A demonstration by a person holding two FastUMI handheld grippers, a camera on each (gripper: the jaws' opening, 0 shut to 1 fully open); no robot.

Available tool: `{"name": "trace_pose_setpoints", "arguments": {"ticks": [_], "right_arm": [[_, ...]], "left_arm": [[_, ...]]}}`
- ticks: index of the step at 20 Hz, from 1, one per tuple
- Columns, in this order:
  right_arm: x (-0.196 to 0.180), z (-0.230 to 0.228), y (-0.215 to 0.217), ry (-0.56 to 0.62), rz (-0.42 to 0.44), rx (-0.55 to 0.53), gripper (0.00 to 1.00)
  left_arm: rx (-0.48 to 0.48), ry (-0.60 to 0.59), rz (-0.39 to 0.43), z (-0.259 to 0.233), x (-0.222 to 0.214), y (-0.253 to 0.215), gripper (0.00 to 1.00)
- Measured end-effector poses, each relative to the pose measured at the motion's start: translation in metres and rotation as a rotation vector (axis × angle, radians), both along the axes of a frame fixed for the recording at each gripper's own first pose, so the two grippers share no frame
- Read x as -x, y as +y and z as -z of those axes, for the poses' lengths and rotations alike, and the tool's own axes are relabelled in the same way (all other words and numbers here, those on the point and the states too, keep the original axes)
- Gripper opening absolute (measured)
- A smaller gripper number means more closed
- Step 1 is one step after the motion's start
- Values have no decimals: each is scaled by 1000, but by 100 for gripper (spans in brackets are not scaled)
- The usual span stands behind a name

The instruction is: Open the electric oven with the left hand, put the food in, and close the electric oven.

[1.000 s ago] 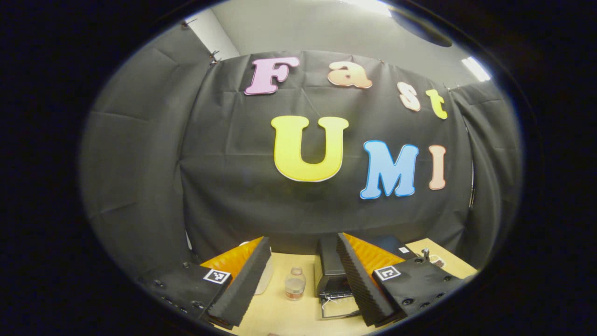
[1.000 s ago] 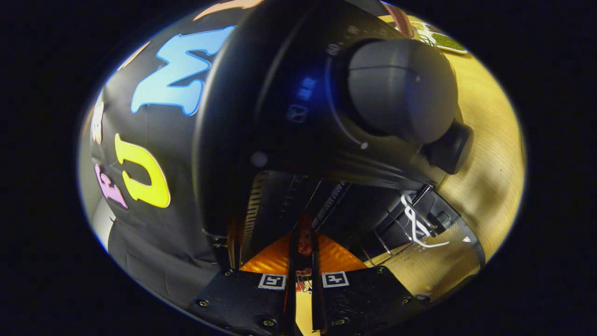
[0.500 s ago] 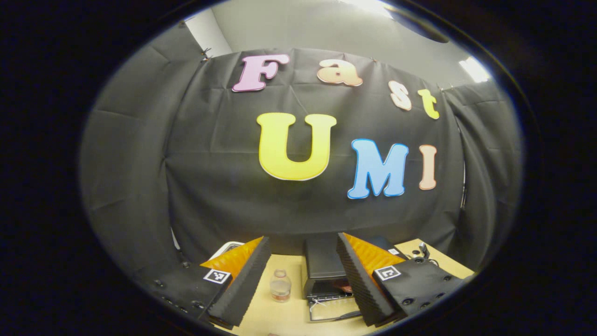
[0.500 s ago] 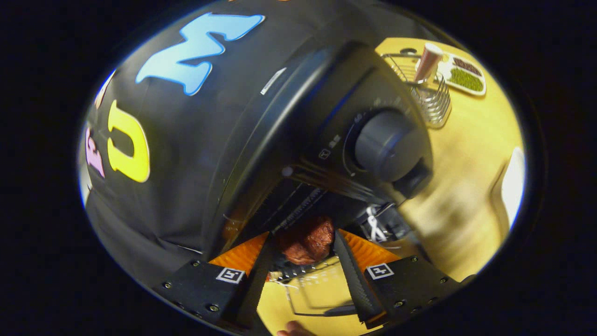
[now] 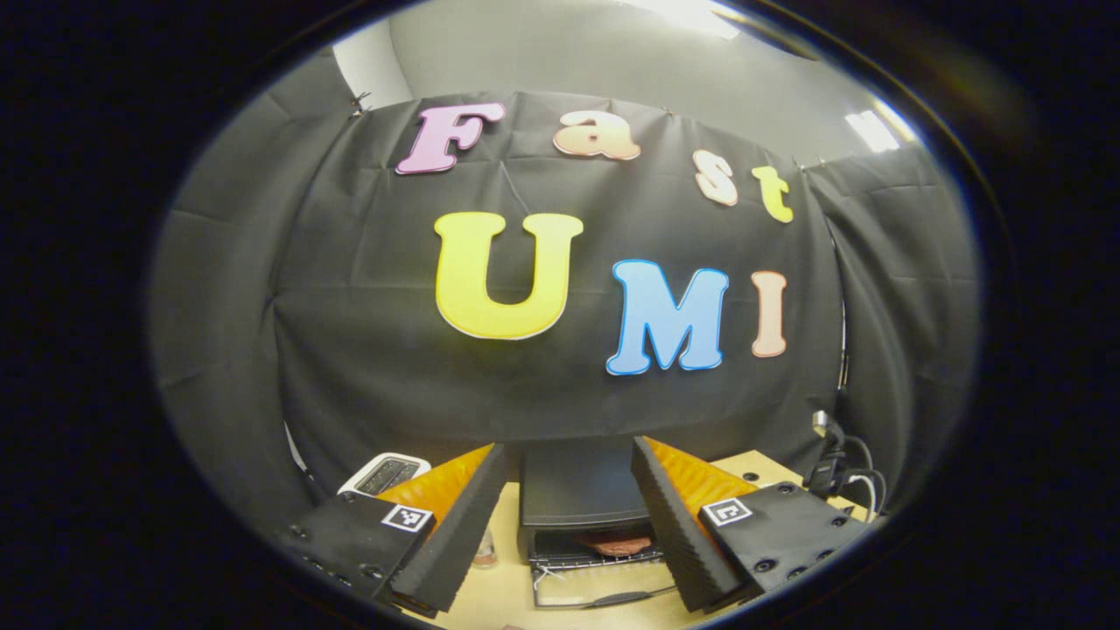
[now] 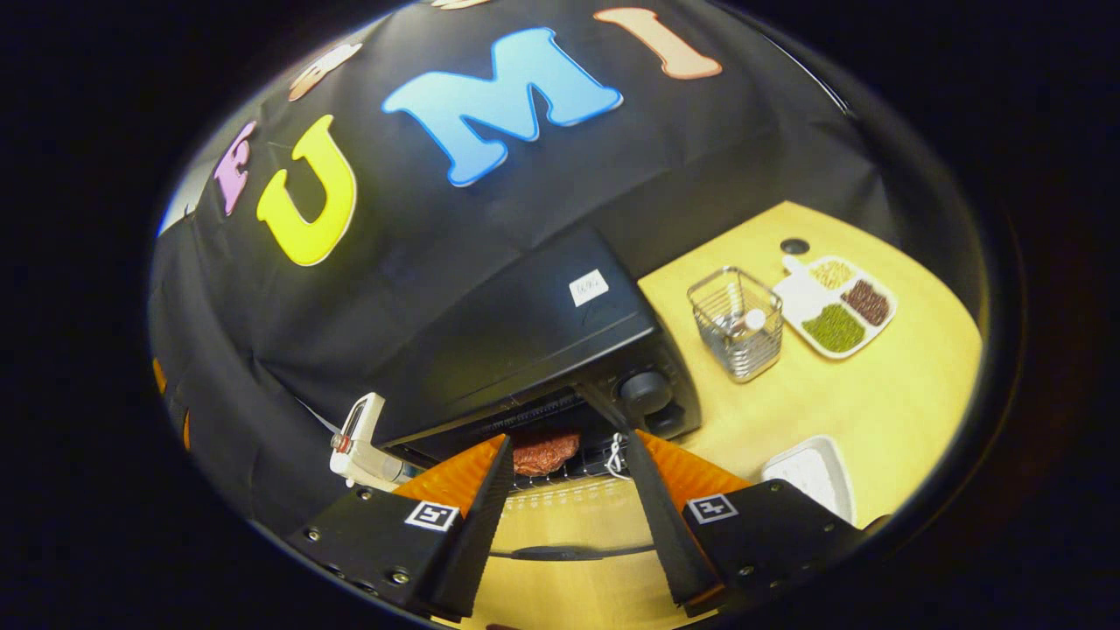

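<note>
Left gripper view first: the left gripper [image 5: 564,525] hangs with its jaws spread wide and empty, framing the electric oven [image 5: 582,494], whose door [image 5: 604,586] lies folded down. The food [image 5: 623,544] sits on the rack inside, partly hidden behind the right finger.

Right gripper view: the right gripper [image 6: 564,516] is spread apart too, gripping nothing. Beyond it, the oven [image 6: 525,341] gapes, the reddish-brown food [image 6: 544,453] half-shadowed under its top edge. A wire basket [image 6: 737,325] and a divided tray [image 6: 838,304] stand on the table [image 6: 875,402].
</note>
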State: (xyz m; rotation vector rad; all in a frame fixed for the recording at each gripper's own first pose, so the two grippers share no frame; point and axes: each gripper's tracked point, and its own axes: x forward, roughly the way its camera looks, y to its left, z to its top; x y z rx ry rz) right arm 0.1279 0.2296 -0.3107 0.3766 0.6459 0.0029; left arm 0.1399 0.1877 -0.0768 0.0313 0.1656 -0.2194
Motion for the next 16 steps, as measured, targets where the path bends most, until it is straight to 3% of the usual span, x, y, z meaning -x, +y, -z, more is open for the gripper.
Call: {"name": "trace_pose_setpoints", "arguments": {"ticks": [4,7,11,12,15,16], "right_arm": [[23,-53,-24,-100,-1,96,80],[36,-103,-38,-220,-30,188,80],[49,-178,-55,-409,-38,323,80],[53,-195,-58,-455,-36,354,80],[62,-231,-61,-535,-37,388,79],[66,-239,-63,-551,-41,388,89]], "left_arm": [[-18,-6,19,2,6,-32,100],[-22,-13,42,3,11,-60,96],[-26,-43,39,-5,22,-83,100],[-27,-52,41,-7,25,-88,96],[-27,-67,41,-9,31,-101,100],[-25,-65,39,-7,33,-105,100]]}}
